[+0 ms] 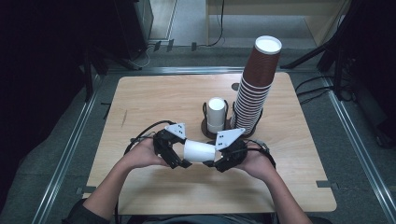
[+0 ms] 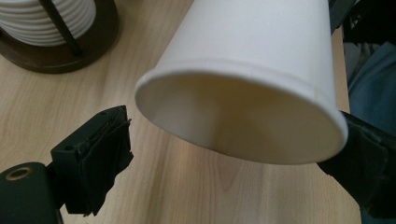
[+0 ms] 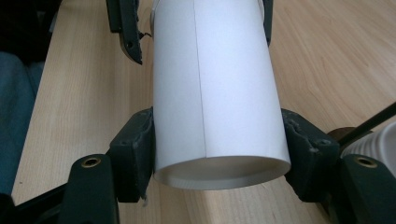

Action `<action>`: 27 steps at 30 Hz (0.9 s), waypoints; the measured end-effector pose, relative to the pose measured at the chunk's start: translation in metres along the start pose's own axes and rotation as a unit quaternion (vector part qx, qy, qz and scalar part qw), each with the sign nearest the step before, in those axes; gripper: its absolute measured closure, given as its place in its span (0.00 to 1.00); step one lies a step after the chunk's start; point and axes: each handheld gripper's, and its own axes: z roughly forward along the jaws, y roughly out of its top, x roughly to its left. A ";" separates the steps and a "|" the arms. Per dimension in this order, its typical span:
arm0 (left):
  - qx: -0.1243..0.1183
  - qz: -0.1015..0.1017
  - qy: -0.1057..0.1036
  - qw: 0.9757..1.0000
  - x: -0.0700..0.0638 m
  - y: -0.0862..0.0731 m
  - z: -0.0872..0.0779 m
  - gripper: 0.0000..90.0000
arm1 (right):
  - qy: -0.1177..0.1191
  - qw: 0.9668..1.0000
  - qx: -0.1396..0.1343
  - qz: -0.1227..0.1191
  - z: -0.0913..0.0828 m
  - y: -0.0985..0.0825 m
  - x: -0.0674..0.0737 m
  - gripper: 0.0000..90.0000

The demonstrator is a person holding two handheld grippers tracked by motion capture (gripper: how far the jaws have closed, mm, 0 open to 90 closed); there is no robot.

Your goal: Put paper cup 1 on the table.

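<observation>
White paper cup (image 1: 200, 151) lies sideways above the table (image 1: 140, 98), held between both grippers — nr the front edge, just in front of the cup holder (image 1: 215, 122). Right gripper (image 1: 223, 156) is clamped on its base end; both pads press the wall in the right gripper view. Left gripper (image 1: 176, 154) stands apart at the rim end — one pad is clear of the cup, the other close beside the rim; contact can't be told. Tall brown cup stack (image 1: 256, 84) stands at the back right.

The white cup (image 2: 252, 60) runs off the left gripper view's top edge, base unseen
</observation>
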 end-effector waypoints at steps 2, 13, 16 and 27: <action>-0.005 -0.001 0.000 1.000 0.000 0.000 -0.001 0.07 | -0.001 1.000 -0.007 0.005 -0.003 -0.001 -0.001 0.38; -0.069 -0.021 -0.008 0.997 0.002 0.000 -0.011 0.07 | 0.005 0.997 -0.064 0.034 -0.013 -0.003 -0.006 0.38; -0.085 -0.024 -0.016 0.996 0.001 0.001 -0.012 0.07 | 0.013 0.996 -0.075 0.039 -0.013 -0.003 -0.007 0.38; -0.123 -0.023 -0.041 0.991 -0.002 0.004 -0.014 0.15 | 0.044 0.992 -0.104 0.054 -0.003 -0.001 -0.006 0.38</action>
